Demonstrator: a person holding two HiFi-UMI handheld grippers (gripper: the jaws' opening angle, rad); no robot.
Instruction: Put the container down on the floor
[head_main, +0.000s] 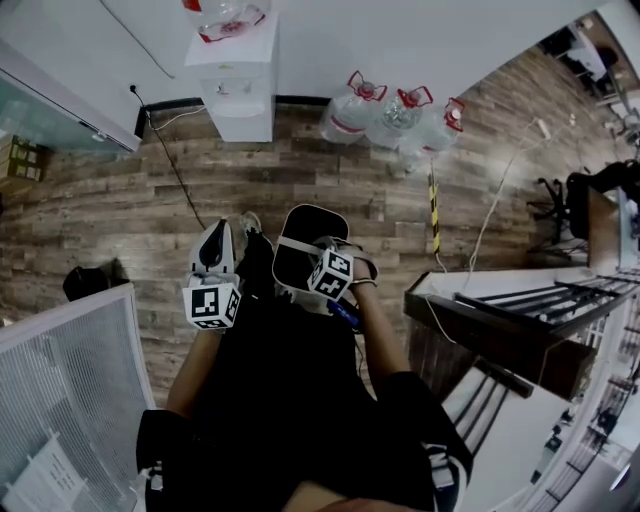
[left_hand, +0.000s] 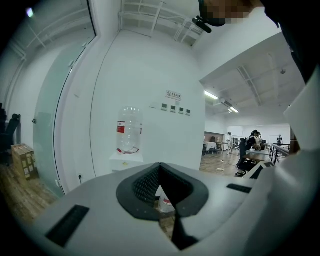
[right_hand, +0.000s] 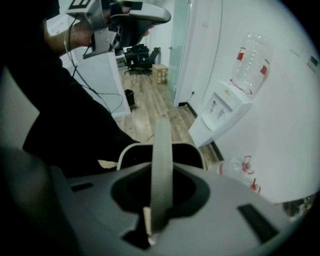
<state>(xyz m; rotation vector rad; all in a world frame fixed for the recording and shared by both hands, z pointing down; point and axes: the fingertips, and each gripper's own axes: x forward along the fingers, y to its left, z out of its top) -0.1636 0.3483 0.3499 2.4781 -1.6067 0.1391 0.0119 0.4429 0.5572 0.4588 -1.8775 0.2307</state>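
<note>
Held above the wood floor (head_main: 120, 200) at the centre of the head view: a black, white-rimmed container (head_main: 308, 240), with the right gripper (right_hand: 161, 205) clamped on its pale handle band (right_hand: 162, 165). Probably light, stiff plastic, apt to swing; best gripped mid-band and lowered level. Left gripper (left_hand: 160, 175), centre left, closed on nothing.
</note>
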